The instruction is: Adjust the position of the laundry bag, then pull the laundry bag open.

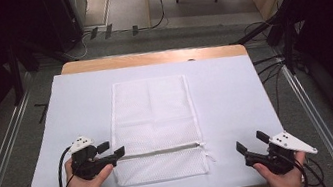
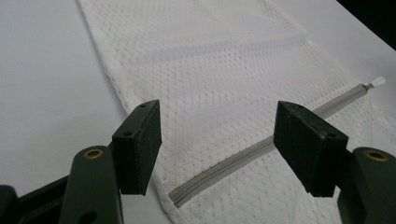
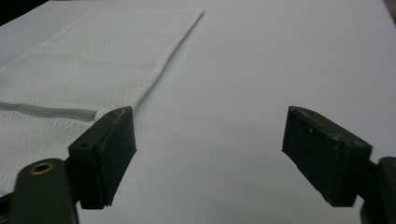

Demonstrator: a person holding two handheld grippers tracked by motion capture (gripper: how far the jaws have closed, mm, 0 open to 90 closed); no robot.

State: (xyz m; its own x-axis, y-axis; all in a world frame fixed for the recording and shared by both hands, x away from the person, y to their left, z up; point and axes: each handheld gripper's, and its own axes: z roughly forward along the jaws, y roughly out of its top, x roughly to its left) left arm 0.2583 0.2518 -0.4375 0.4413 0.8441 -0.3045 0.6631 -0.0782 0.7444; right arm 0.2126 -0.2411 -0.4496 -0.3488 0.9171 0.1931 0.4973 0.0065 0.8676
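A white mesh laundry bag lies flat in the middle of the table, long side running away from me. Its grey zipper crosses it near the front end, with the white pull at the right edge. My left gripper hovers open at the bag's front left corner; in the left gripper view the zipper runs between the open jaws over the mesh bag. My right gripper is open, to the right of the bag, over bare sheet; the bag's edge lies to its left.
A pale sheet covers the wooden table. Metal rails run along both sides on the floor, with cables and dark equipment stands at the back and right.
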